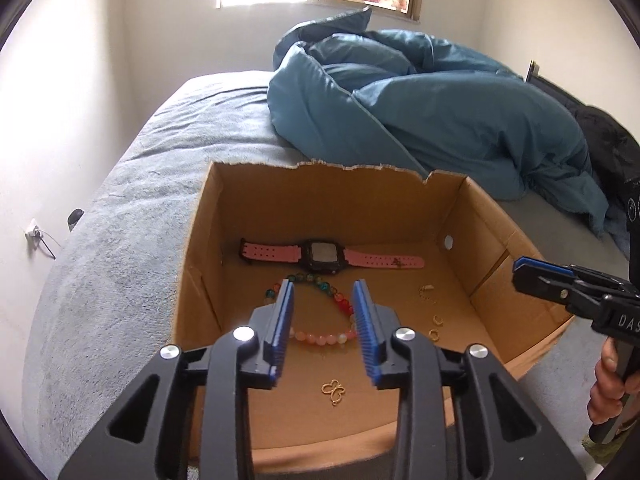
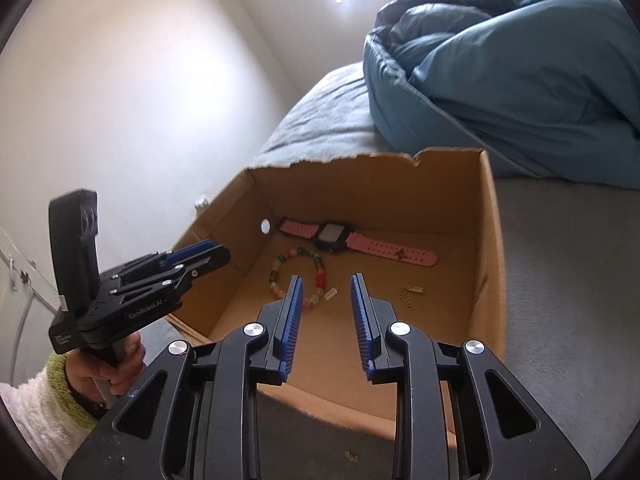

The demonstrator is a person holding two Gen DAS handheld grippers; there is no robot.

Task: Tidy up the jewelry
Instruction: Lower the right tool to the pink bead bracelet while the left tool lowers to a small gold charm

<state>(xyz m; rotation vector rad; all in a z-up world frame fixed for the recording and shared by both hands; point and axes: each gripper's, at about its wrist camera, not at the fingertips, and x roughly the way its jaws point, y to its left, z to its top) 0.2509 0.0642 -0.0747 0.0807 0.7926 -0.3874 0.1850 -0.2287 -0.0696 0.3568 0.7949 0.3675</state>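
Note:
An open cardboard box (image 1: 256,184) (image 2: 490,240) stands on the bed. On its floor lie a pink-strapped watch (image 1: 324,256) (image 2: 332,236), a multicoloured bead bracelet (image 1: 320,336) (image 2: 280,268), a gold butterfly pendant (image 1: 333,391) and small gold pieces (image 1: 434,334) (image 2: 414,289). My left gripper (image 1: 322,286) (image 2: 216,252) hangs over the box's near left side, above the bracelet, open and holding nothing. My right gripper (image 2: 326,280) (image 1: 520,268) hovers over the near right side, also open and empty.
A bunched blue duvet (image 1: 440,112) (image 2: 500,80) lies behind and to the right of the box. Grey bed cover (image 1: 120,240) surrounds the box, with a white wall to the left. A person's hands (image 1: 604,380) (image 2: 104,364) hold the gripper handles.

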